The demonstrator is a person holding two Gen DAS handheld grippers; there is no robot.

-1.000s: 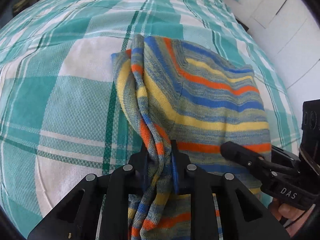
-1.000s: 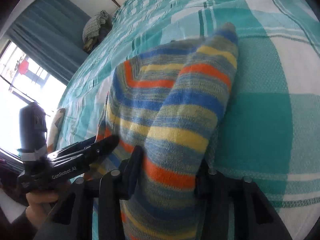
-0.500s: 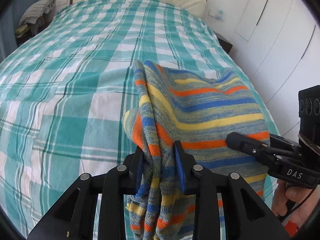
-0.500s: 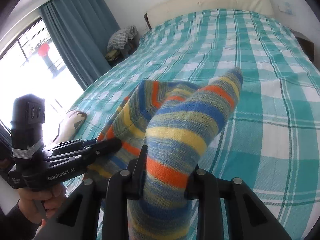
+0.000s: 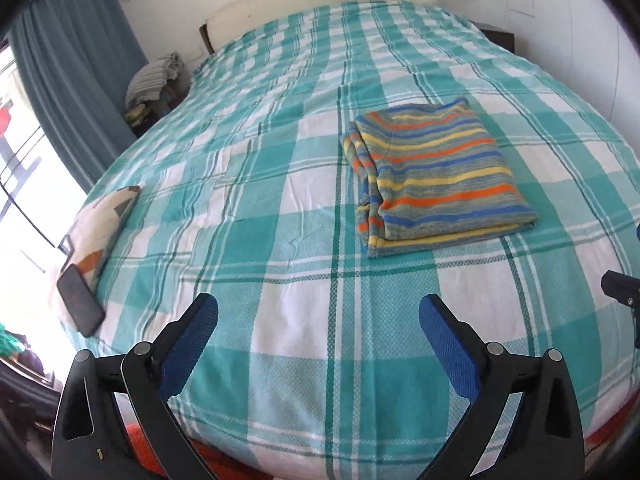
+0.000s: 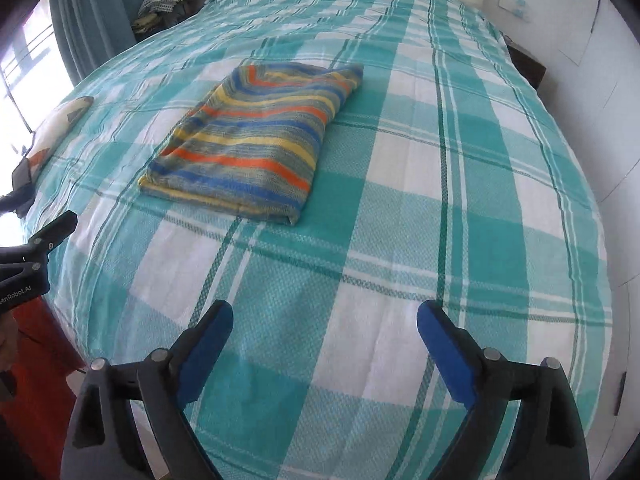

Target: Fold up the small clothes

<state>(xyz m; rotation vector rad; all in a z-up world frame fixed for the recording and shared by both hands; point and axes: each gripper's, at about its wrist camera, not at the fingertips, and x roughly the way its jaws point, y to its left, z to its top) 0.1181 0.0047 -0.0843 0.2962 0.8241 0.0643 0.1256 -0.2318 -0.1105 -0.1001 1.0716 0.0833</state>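
1. The striped garment [image 5: 436, 176] lay folded into a rough rectangle on the teal-and-white checked bedspread [image 5: 280, 240], flat and touched by nothing.
2. Its stripes ran blue, orange, yellow and grey-green; a yellow band showed along the near edge, and several layers were stacked at its left side in the left wrist view.
3. In the right wrist view the same garment [image 6: 256, 136] sat to the left of centre, well apart from the near edge of the bed.
4. The left gripper [image 5: 318, 320] hung over the bedspread with its jaws opening wide, blue pads [image 5: 188, 356] facing each other and nothing between them.
5. The right gripper [image 6: 325, 328] was likewise released, its jaws opening, with only bare bedspread [image 6: 400, 240] between its blue pads [image 6: 444, 356].
6. Each gripper appeared at the edge of the other's view: the right one at the right border of the left wrist view, the left one at the left border of the right wrist view.
7. A patterned cushion [image 5: 100, 224] rested at the left edge of the bed, with a dark phone [image 5: 80, 304] just beside it.
8. Teal curtains [image 5: 76, 80] hung by a bright window, and a heap of cloth [image 5: 154, 80] sat beside the bed near the head end.
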